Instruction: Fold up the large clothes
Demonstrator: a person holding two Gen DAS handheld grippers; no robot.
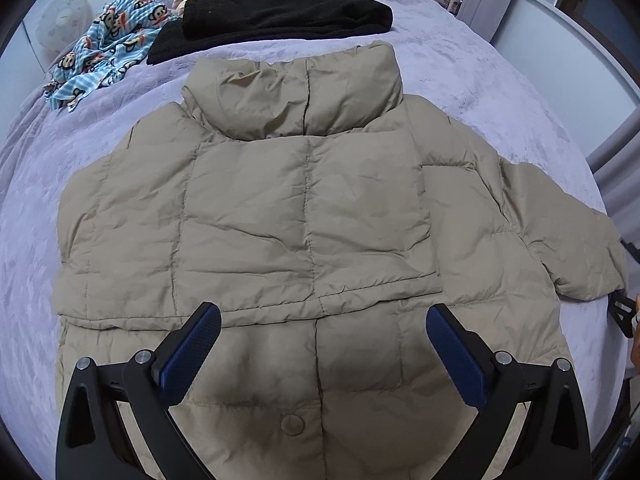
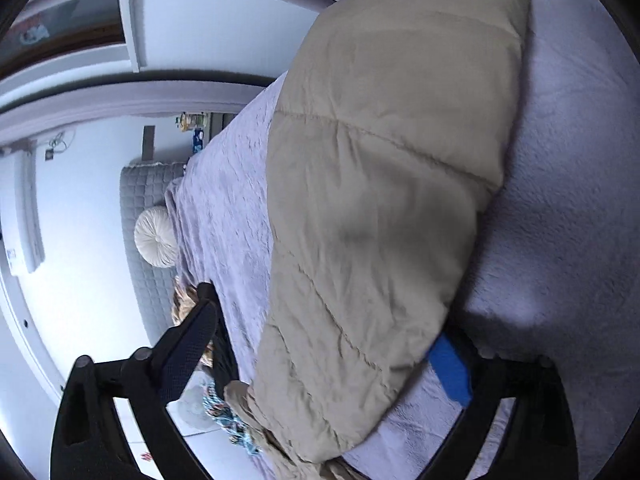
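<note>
A beige puffer jacket (image 1: pixel 304 216) is spread flat on a bed (image 1: pixel 460 72) covered in lilac fleece, collar at the far end and hem nearest the left hand-held gripper (image 1: pixel 323 344). That gripper is held above the hem near the front snap, jaws wide apart and nothing between them. The jacket's long axis runs straight away from it, collar to hem.

The coming move is judged to turn on the outstretched sleeve (image 2: pixel 380 208): it lies off the jacket's right side, pointing away from the body, and the right hand-held gripper (image 2: pixel 320 356) is far nearer. In the right wrist view the sleeve is seen lying between its spread jaws; no pad is seen pressing on it, so it is not taken as gripped.

Only the left wrist view shows the whole jacket, a folded black garment (image 1: pixel 280 16) and patterned cloth (image 1: pixel 108 60) beyond the collar.
</note>
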